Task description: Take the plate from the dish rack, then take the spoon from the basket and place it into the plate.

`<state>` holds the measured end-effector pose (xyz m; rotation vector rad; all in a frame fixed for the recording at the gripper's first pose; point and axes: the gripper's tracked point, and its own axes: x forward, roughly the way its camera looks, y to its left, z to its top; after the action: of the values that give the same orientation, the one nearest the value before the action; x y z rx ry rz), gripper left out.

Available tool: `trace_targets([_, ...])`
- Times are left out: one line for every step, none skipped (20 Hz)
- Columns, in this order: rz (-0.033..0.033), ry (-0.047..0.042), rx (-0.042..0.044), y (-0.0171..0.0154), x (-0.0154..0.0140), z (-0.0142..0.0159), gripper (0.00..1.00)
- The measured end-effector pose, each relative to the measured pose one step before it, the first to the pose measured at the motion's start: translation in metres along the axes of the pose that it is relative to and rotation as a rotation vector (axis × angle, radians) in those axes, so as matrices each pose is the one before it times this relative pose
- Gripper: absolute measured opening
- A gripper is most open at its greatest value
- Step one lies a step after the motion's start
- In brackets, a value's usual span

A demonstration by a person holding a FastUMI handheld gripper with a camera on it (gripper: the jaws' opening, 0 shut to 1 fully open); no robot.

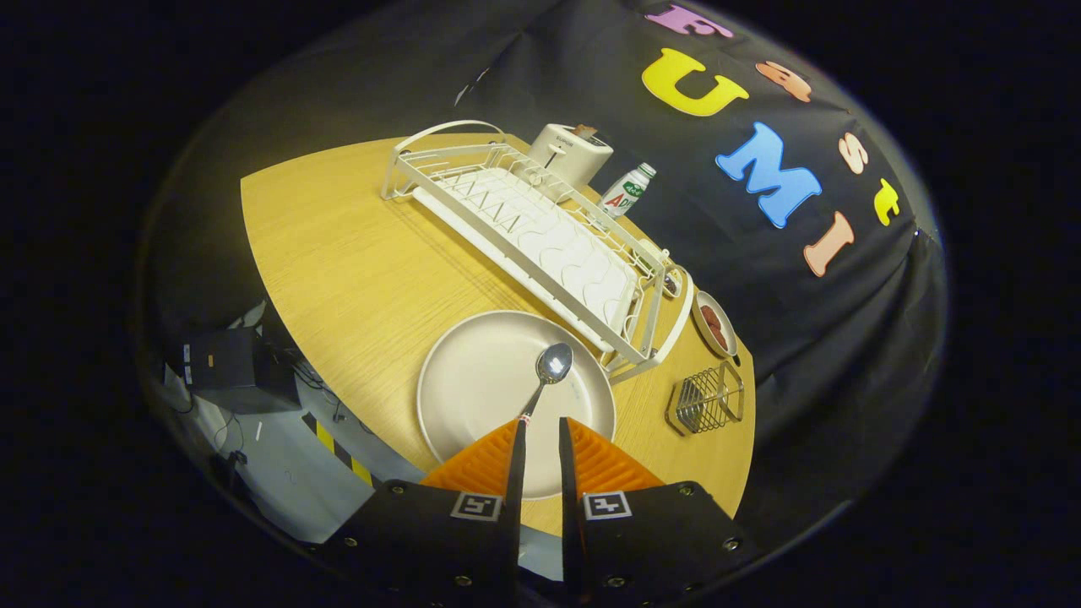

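A round white plate (473, 384) lies flat on the wooden table (338, 253), just ahead of my fingers and in front of the white dish rack (540, 228). A metal spoon (553, 365) rests in the plate, bowl pointing away from me, its thin handle running back to the tip of my left finger (498, 460). My gripper (540, 420) hovers over the plate's near rim with a narrow gap between the fingers. Bare plate shows through that gap, and the right finger is apart from the handle. A small wire basket (705, 399) stands to the right of the plate.
The dish rack holds no dishes and runs diagonally across the table's back. Behind it stand a white toaster (570, 152) and a small bottle (627, 191). A little dish with brown contents (716, 325) sits by the rack's right end. The table edge lies below my fingers, with the floor to the left.
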<state>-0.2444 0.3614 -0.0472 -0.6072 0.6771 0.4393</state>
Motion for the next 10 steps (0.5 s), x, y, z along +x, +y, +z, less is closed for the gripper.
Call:
trace_targets([-0.00463, -0.00347, 0.0126, -0.00277, -0.00146, 0.00256, 0.21])
trace_targets([-0.00575, -0.00502, 0.0143, -0.00479, -0.00062, 0.00376, 0.21])
trace_targets([-0.00628, -0.00916, 0.01702, -0.00583, -0.00173, 0.00395, 0.21])
trace_targets([-0.00585, -0.01403, 0.02057, -0.00636, -0.00207, 0.00569, 0.21])
trace_targets([-0.00803, -0.01727, 0.0221, -0.00705, -0.0022, 0.00672, 0.21])
trace_targets([-0.00898, -0.02256, 0.02163, -0.00878, -0.00254, 0.00827, 0.21])
trace_targets([-0.00844, -0.02458, 0.01892, -0.0096, -0.00292, 0.01046, 0.21])
trace_targets([-0.01626, -0.03086, 0.01762, -0.01267, -0.00419, 0.01211, 0.21])
trace_targets([-0.02144, -0.03559, 0.01821, -0.01369, -0.00468, 0.0137, 0.21])
trace_targets([-0.02037, -0.03534, 0.01781, -0.01406, -0.00413, 0.01511, 0.21])
